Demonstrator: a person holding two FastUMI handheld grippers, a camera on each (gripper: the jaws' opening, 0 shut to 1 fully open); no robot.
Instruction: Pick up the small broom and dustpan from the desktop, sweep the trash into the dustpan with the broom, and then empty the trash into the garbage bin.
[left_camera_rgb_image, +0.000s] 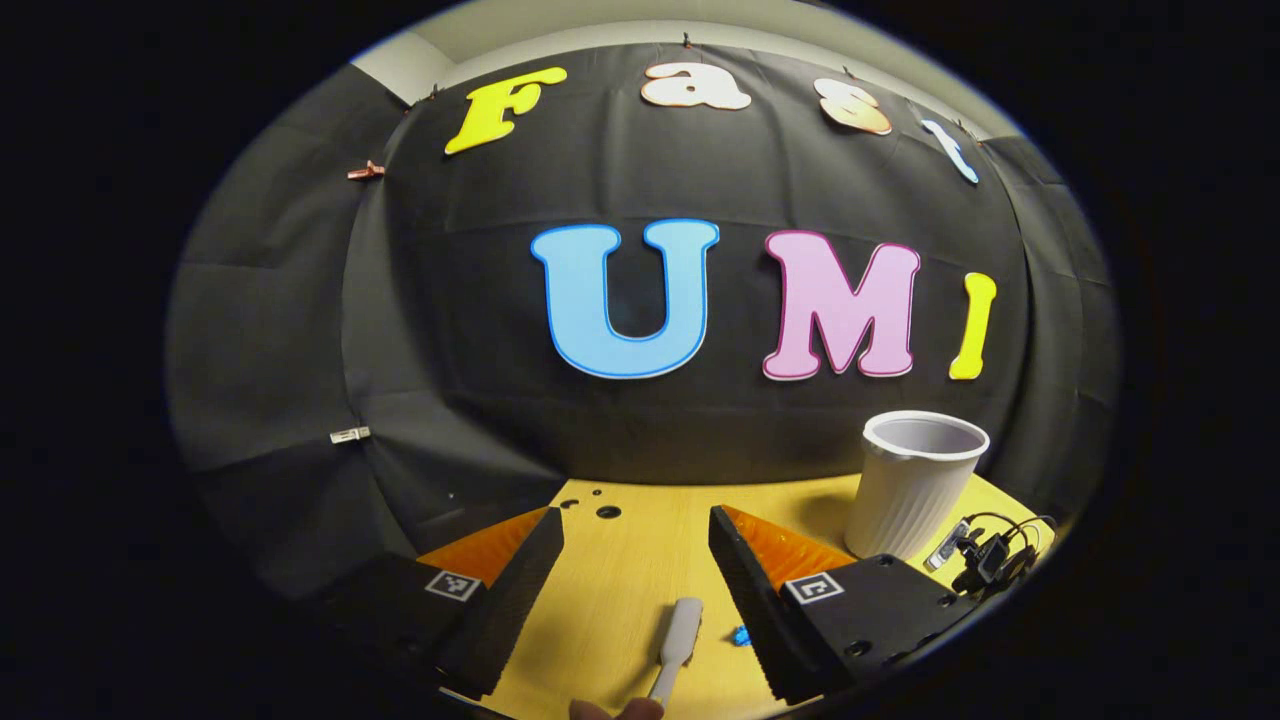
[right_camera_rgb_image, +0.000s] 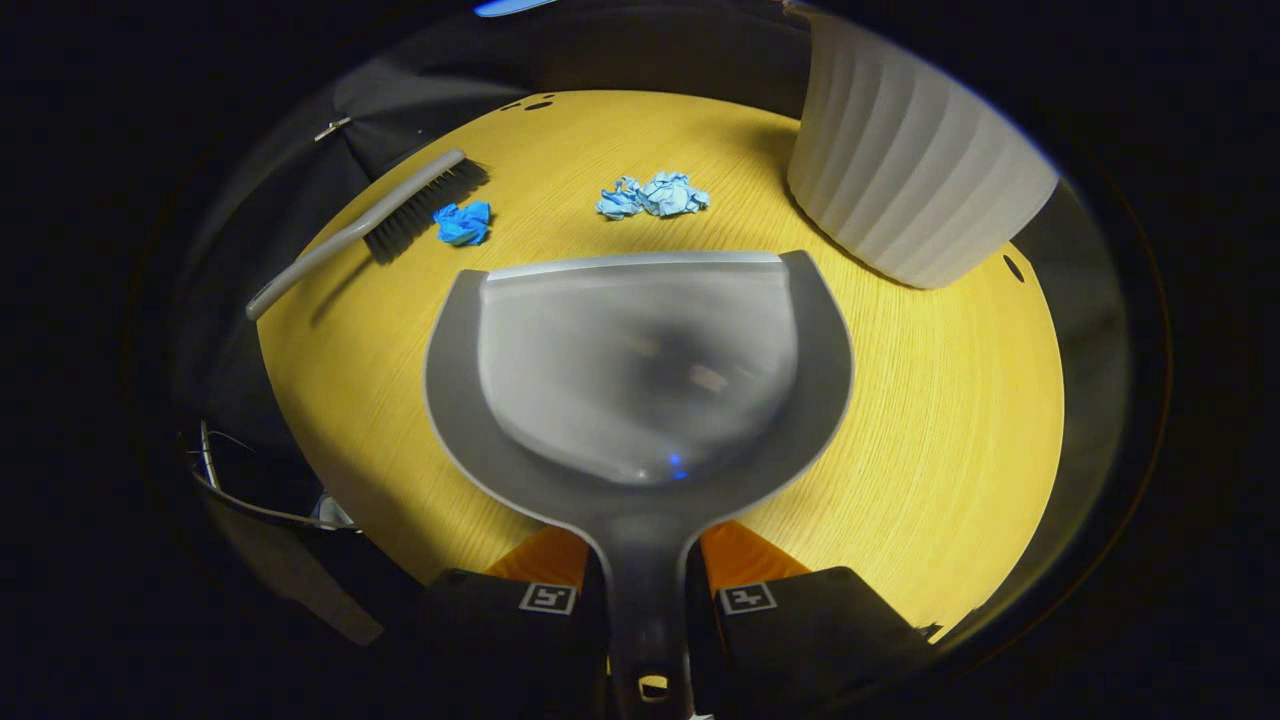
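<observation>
Dustpan gripped over a round wooden desktop (right_camera_rgb_image: 950, 420), broom lying free.

The ribbed white garbage bin (right_camera_rgb_image: 910, 170) fills the upper right of the right gripper view. At centre, the smooth grey dustpan (right_camera_rgb_image: 640, 370) has its handle clamped by the right gripper (right_camera_rgb_image: 645, 600). The grey, black-bristled small broom (right_camera_rgb_image: 370, 225) lies upper left, touching one crumpled blue paper scrap (right_camera_rgb_image: 463, 222); another scrap (right_camera_rgb_image: 655, 195) sits top centre. The left gripper (left_camera_rgb_image: 635, 560) (fingers spread) hovers above the broom's pale handle.

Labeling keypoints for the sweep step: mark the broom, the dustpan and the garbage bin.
broom (right_camera_rgb_image: 425, 205): right gripper view, on the dark bristles.
dustpan (right_camera_rgb_image: 640, 370): right gripper view, middle of the grey scoop.
garbage bin (left_camera_rgb_image: 915, 495): left gripper view, on the ribbed white side wall.
</observation>
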